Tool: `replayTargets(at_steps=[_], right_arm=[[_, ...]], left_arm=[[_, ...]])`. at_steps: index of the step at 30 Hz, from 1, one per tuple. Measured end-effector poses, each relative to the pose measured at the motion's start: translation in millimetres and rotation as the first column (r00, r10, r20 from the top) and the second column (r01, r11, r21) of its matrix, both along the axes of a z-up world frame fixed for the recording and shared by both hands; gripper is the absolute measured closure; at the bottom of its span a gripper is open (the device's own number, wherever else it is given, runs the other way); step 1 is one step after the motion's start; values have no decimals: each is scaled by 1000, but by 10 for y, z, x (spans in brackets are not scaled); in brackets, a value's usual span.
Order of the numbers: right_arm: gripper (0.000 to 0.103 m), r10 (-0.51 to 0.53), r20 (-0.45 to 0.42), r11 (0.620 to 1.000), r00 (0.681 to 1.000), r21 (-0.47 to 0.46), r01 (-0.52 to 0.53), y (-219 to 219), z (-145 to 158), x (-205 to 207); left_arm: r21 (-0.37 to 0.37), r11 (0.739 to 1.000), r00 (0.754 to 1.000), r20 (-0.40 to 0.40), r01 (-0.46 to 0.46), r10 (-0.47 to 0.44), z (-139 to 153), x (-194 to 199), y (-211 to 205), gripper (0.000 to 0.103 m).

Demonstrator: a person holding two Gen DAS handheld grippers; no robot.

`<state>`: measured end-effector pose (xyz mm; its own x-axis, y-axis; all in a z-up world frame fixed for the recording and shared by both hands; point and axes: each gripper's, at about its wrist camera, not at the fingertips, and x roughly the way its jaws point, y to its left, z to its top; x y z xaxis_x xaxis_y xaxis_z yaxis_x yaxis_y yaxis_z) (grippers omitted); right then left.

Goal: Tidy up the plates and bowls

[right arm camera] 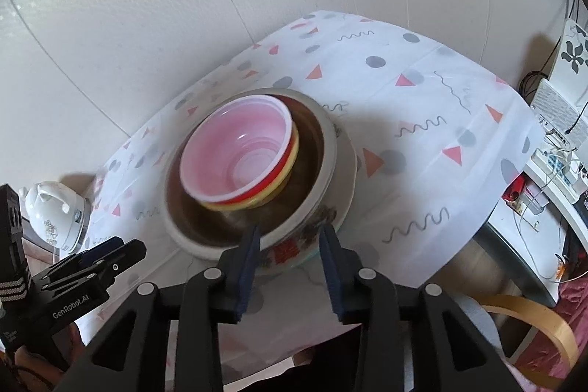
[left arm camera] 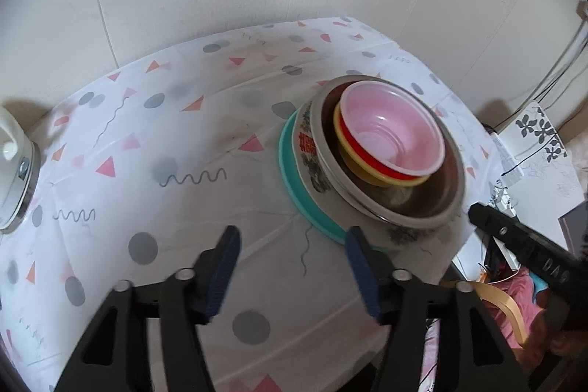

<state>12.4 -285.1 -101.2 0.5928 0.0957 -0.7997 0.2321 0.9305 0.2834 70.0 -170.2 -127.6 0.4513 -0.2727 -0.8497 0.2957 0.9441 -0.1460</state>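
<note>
Centre-right of the left wrist view, a pink plastic bowl (left arm camera: 391, 131) nests in a steel bowl (left arm camera: 411, 201) on a teal plate (left arm camera: 294, 179) on the patterned tabletop (left arm camera: 147, 142). The left hand-held gripper (left arm camera: 294, 278) is spread wide and empty; the right hand-held gripper (right arm camera: 290, 267) is released too, its blue pads (right arm camera: 250, 263) just short of the stack.

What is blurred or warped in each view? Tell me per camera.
Left wrist view: the nested bowls smear at their rims from motion, the left claw stays sharp, and fisheye bends the tablecloth edge. Right wrist view: the same stack is blurrier, the right claw crisp, the corners vignetted black.
</note>
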Motion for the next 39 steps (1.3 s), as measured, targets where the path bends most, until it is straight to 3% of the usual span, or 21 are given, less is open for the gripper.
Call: replayTargets(at_steps=[1, 4, 8, 9, 19, 39], right_arm=[[65, 7, 8, 1000, 1000, -17, -7, 39, 7, -33], [61, 44, 39, 995, 998, -90, -41, 207, 39, -155], [27, 76, 68, 986, 995, -153, -64, 403, 58, -284], [25, 75, 76, 986, 994, -153, -63, 436, 61, -310], [25, 89, 72, 982, 993, -170, -76, 644, 3, -439], [25, 72, 55, 983, 996, -176, -61, 752, -21, -488]], left_arm=[[-1, 1000, 1000, 6, -2, 2, 22, -42, 14, 28], [4, 1000, 1000, 23, -4, 4, 73, -137, 50, 26], [6, 1000, 1000, 30, -5, 5, 99, -249, 123, 21], [6, 1000, 999, 35, -8, 8, 103, -273, 136, 19], [64, 995, 993, 95, -71, 65, 146, -356, 275, 7], [94, 995, 996, 89, -32, 24, 102, -364, 228, 6]])
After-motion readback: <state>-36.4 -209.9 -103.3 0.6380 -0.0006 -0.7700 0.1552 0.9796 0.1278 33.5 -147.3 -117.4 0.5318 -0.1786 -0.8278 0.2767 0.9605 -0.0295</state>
